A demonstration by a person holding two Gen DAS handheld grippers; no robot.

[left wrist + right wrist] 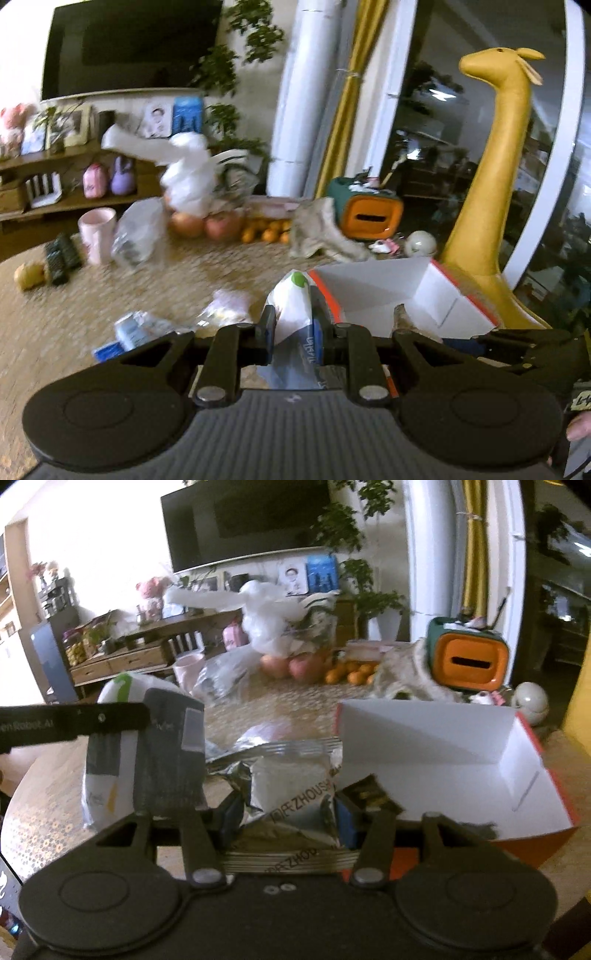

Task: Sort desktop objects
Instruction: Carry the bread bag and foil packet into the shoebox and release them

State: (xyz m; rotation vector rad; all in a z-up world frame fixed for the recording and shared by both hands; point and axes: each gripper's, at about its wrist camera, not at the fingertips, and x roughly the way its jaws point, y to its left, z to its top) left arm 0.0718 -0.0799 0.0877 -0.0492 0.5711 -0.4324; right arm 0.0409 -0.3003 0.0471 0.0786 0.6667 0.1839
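My left gripper (295, 325) is shut on a white snack bag with a green mark (293, 314), held above the table just left of an open white box with orange sides (384, 295). The same bag (147, 753) and the left gripper's finger (74, 722) show at the left of the right wrist view. My right gripper (286, 812) is shut on a silver foil packet (291, 786) printed "ZHOUSH", next to the box's left wall (436, 768). The box interior looks bare.
Small wrapped snacks (136, 328) lie on the patterned table (147, 280). Further back are a pink cup (96, 232), a clear bag (138, 232), remotes (61, 258), apples and oranges (225, 225), a crumpled cloth (321, 232), an orange-green container (369, 212) and a yellow giraffe (491, 184).
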